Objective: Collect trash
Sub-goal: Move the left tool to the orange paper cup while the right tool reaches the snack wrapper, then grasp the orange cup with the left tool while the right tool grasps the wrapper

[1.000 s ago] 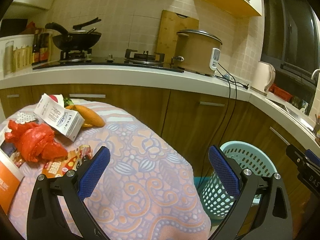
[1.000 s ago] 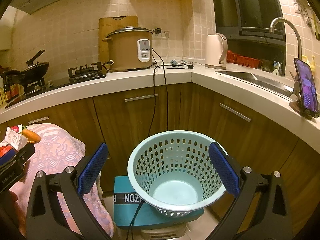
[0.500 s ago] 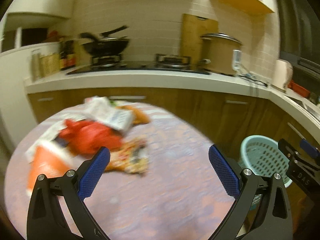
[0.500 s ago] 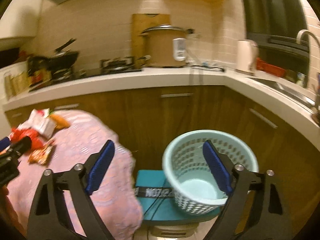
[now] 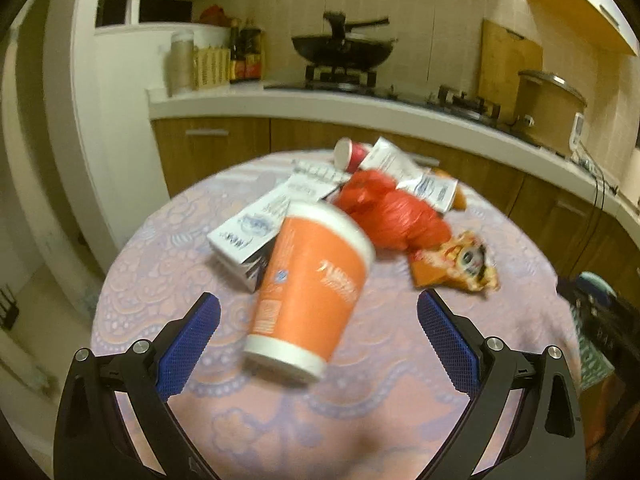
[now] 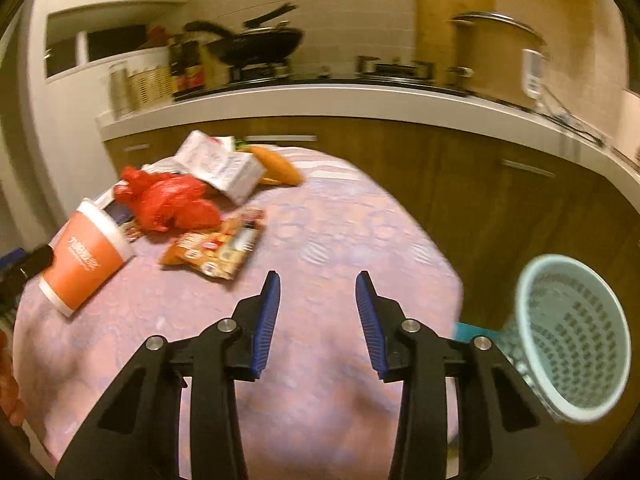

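Left gripper (image 5: pixel 318 332) spread wide, empty — orange cup (image 5: pixel 310 292) on its side between the fingers, untouched. Red bag (image 5: pixel 386 216), cartons and snack wrapper (image 5: pixel 456 266) toward the table's (image 5: pixel 160 240) far edge. Right gripper (image 6: pixel 317 318) partly open, empty — basket (image 6: pixel 576 336) beyond the right edge.

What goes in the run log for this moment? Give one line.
phase: approach | left hand-held gripper: open, facing orange cup lying on table | right hand-held gripper: open, empty | basket: beside table
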